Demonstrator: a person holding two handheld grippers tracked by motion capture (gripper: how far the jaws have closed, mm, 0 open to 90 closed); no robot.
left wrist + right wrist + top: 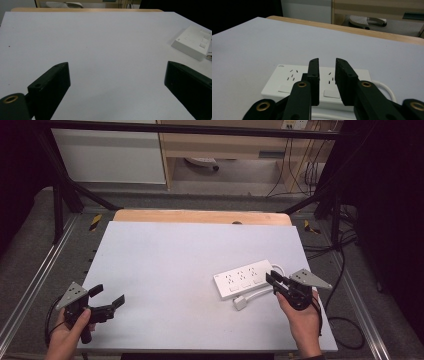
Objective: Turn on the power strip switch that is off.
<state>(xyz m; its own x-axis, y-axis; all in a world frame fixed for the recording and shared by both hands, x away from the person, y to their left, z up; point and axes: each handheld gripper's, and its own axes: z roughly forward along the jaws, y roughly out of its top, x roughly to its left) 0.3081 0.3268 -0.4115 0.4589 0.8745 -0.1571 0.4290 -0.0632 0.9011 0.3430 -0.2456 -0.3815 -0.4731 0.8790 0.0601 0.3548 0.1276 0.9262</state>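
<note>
Power strip (243, 279) flat, long axis rising rightward; right hand-held gripper (271, 278) nearly clenched, grasping nothing.

A white table (165, 270) stands on grey floor (30, 245); behind it are a wooden cabinet (225, 145) and black frame bars (60, 185).

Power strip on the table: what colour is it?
White power strip, clearest in the right gripper view.

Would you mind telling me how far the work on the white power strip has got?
Nothing looks done yet: the white plastic power strip lies flat on the pale grey table, its white plug loose beside it. In hand: the right gripper hovers at the strip's near edge, jaws narrowed with nothing between them. Left: everything from gripping onward. The left gripper waits open, apart.
</note>
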